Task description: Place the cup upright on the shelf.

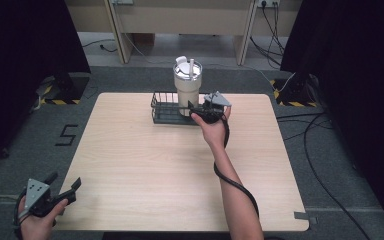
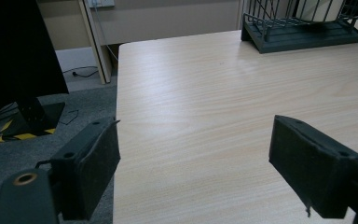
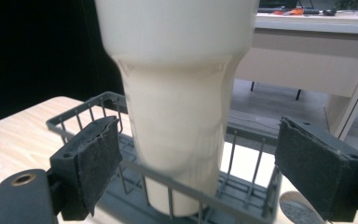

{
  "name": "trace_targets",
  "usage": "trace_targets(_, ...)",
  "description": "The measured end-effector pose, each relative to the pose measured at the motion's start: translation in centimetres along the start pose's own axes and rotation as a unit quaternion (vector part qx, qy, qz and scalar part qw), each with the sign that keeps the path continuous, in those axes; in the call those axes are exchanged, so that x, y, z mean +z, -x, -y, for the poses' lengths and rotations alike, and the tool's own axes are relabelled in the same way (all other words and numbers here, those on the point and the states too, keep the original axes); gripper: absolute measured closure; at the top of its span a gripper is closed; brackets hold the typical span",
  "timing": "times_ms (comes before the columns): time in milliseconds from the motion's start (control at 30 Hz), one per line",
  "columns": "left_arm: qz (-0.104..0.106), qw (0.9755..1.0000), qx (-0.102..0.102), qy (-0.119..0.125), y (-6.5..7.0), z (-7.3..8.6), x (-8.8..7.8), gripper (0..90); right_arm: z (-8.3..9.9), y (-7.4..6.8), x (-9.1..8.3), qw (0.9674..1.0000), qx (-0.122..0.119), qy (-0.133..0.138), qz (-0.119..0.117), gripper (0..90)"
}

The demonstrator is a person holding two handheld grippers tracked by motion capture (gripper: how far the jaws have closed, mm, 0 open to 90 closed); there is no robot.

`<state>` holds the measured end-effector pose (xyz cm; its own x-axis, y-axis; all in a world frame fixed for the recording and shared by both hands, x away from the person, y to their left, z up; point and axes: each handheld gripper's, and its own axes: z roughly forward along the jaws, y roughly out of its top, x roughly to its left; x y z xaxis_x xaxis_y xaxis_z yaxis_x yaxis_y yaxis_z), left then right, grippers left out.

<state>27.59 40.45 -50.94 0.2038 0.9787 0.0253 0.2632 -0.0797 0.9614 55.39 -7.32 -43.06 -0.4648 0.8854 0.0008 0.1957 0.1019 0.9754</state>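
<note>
While the tall cream tumbler (image 1: 187,89) stands upright in the dark grey wire rack (image 1: 163,111) at the pale wooden table's (image 1: 145,165) far edge, the right gripper (image 3: 198,163) brackets it wide open, empty. The left gripper (image 2: 193,161) hangs open near the table's near left corner.

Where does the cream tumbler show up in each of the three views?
High view: the cream tumbler stands in the wire rack at the table's far edge.
Left gripper view: its base at top right.
Right gripper view: centre, large, between open fingers.
Shared landmark: the wire rack.
</note>
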Motion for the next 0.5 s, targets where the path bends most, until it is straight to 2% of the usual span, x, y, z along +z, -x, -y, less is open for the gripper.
trace_targets(333, -0.001, 1.0000, 0.000, -0.001, 0.0, 0.0, 0.0, 15.3, 0.7, 0.6, -3.1, 0.9999, -0.004, -0.005, -0.011, 14.7)
trace_targets(500, -0.002, 1.0000, 0.001, -0.002, 0.0, 0.0, 0.0, 15.3, 0.9, 1.0, -4.4, 0.9999, -0.004, -0.005, -0.009, 14.7)
